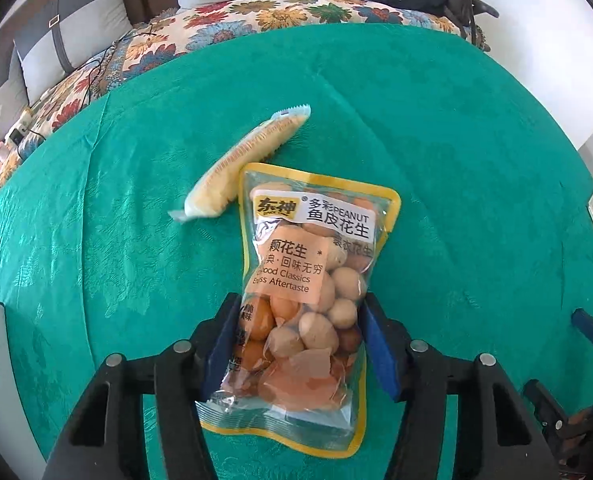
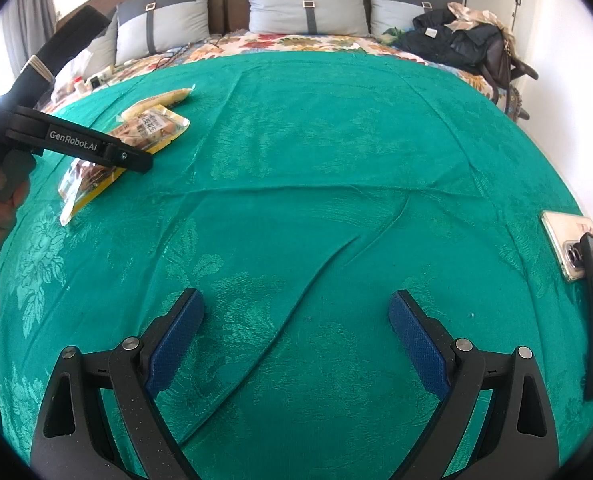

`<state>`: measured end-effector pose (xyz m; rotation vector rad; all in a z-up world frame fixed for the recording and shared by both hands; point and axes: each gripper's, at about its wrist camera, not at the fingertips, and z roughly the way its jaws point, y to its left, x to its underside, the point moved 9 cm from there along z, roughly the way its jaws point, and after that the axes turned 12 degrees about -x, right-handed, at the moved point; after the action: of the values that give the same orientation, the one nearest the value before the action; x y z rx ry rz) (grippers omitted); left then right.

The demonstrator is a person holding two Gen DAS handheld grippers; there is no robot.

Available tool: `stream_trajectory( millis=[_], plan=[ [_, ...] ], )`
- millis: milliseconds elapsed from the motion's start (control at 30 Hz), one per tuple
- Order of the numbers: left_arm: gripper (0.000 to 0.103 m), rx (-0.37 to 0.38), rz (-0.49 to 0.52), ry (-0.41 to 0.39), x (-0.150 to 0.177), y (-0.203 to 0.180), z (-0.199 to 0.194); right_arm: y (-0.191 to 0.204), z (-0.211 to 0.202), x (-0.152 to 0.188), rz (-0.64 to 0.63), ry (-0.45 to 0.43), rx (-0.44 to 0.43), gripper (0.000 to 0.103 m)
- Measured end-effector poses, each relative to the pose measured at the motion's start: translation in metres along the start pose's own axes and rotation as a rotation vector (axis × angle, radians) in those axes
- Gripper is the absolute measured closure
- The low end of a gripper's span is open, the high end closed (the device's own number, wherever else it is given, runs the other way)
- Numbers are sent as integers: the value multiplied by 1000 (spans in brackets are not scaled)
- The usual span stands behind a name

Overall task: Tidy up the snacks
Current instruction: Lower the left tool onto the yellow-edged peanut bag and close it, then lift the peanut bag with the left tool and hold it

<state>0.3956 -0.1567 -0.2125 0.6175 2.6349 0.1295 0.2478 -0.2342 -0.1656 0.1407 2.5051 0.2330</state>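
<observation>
Only left cam: left fingers (image 1: 300, 340) apparently clamping peanut bag (image 1: 308, 280); right fingers (image 2: 296, 336) released.

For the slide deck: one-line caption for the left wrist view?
Left gripper jaws pinch peanut bag on green bedspread; yellow snack stick beside it.

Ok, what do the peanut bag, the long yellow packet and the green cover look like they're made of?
Peanut bag: glossy clear plastic film; the coated nuts show through and it catches glare. Long yellow packet: thin plastic wrap with a crimped, serrated end seal, probably film. Green cover: woven cloth with a slight sheen and a raised floral pattern, creased into soft folds; the fibre cannot be told.
</observation>
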Motion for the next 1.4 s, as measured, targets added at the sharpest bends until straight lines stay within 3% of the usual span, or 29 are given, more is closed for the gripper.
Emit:
stream_trajectory(
  millis=[133,267,400,533,600,667,800,1400],
  plan=[
    [47,13,-31,13,36,16,-13,0,0,0,0,0,0,7],
    [47,29,-159,39,91,47,-33,0,0,0,0,0,0,7],
    [46,-37,-252,33,141,80,-45,0,0,0,0,0,0,7],
    [40,-124,-317,-35,165,106,-48,0,0,0,0,0,0,7],
    [23,-142,-340,-64,166,117,-41,0,0,0,0,0,0,7],
    [13,-174,-344,-90,168,122,-34,0,0,0,0,0,0,7],
    [0,-194,-373,-124,167,129,-29,0,0,0,0,0,0,7],
    [0,-200,-380,-157,163,129,-32,0,0,0,0,-1,0,7]
  ],
)
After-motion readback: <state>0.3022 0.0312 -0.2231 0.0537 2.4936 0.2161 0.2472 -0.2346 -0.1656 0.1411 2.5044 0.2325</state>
